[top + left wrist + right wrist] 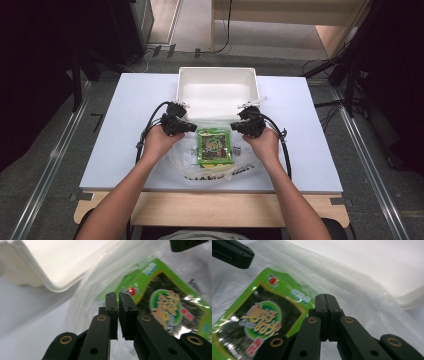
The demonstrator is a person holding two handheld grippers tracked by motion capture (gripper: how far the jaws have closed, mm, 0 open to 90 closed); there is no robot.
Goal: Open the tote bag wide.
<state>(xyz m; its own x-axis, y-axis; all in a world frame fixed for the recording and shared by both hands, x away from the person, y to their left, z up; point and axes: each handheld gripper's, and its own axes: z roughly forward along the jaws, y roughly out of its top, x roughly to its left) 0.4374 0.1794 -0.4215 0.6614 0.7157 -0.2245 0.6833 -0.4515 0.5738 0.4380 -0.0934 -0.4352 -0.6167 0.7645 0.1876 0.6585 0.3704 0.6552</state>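
A green seaweed snack packet [215, 146] lies flat in a clear plastic bag [220, 172] at the table's middle. My left gripper [192, 126] is at the bag's far left corner and my right gripper [234, 126] at its far right corner. In the left gripper view the jaws [118, 297] stand almost closed with the bag's film [100, 277] around them, the packet [165, 305] just beyond. In the right gripper view the jaws [325, 296] are pressed together at the film [352, 287], the packet [262, 320] to their left.
A white open bin [217, 70] stands right behind the bag, its rim [50, 285] close to the left jaws. A small grey item [236, 149] lies beside the packet's right edge. The white tabletop [130, 150] reaches out on both sides.
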